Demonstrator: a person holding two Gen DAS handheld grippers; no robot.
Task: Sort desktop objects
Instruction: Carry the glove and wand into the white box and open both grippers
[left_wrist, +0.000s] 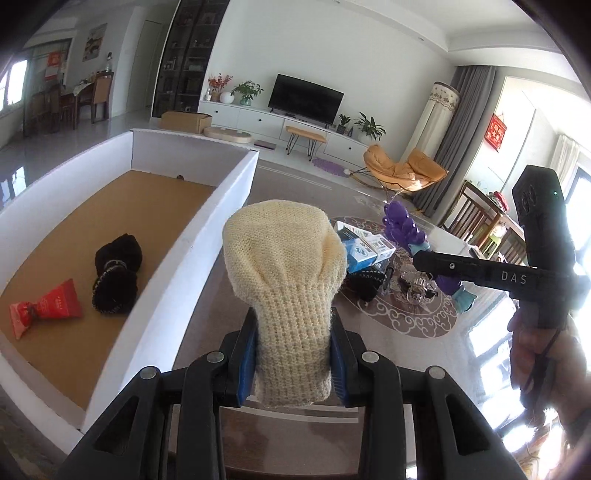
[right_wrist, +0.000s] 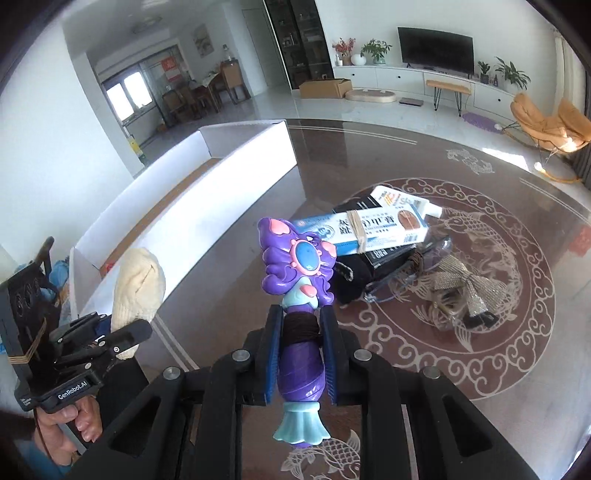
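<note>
- The left hand-held gripper (left_wrist: 293, 354) pinches a cream knitted piece (left_wrist: 284, 266) by its narrow end; the piece stands up between the blue pads, clear of the table (left_wrist: 295, 184).
- The right hand-held gripper (right_wrist: 301, 354) is pressed tight on a purple toy figure (right_wrist: 297, 280), gripping it at the dark band round its waist, with the teal tail hanging below the pads.
- Just to the left stands the white cardboard box (left_wrist: 207, 236), which already holds a black bundle (left_wrist: 116, 275) and a red packet (left_wrist: 46, 310) on its brown floor.
- The step in hand looks like the carry: both things are lifted and none is over the box yet.
- The next move calls for bringing the knitted piece over the near wall of the box before the pads spread; the toy has farther to go.
- Still on the table, well apart from the box, lie a blue-and-white carton (right_wrist: 373, 225), a silver bow (right_wrist: 467, 291) and clear glasses (right_wrist: 402, 273) in a heap.
</note>
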